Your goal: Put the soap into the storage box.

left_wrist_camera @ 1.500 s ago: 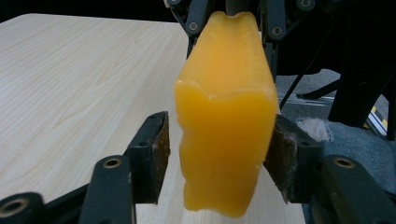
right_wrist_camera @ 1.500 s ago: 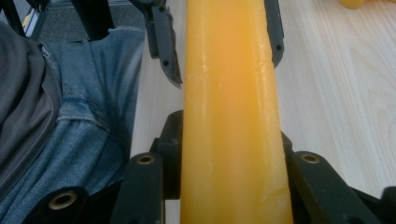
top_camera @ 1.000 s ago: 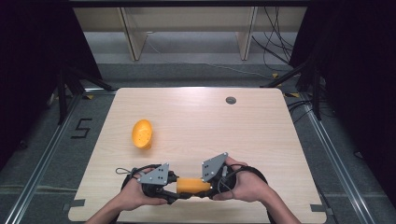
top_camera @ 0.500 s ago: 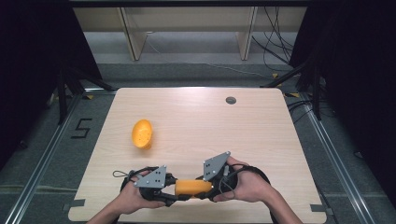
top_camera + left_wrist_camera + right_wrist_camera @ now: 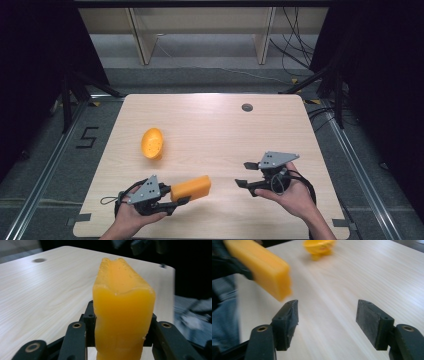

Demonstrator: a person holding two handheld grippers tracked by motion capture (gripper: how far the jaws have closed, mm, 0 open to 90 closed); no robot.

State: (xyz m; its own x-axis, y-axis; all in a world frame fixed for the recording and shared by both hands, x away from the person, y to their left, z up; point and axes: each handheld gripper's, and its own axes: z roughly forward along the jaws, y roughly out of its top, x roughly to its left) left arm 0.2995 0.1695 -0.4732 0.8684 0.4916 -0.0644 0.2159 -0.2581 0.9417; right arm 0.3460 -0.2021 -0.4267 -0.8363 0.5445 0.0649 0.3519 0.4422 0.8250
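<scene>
Near table's front edge (image 5: 210,231), left gripper (image 5: 172,202) clamps the orange block (image 5: 191,188) by one end; it may droop. Right gripper (image 5: 247,175), jaws just opening, holds nothing.

Orange block (image 5: 190,188), orange bowl (image 5: 152,142), pale wood-grain table (image 5: 210,125), black claws, possibly grey top plates

in the left gripper view the orange block (image 5: 123,312) is cut off at the bottom edge; in the right gripper view it smears with motion, its left end cropped.
</scene>
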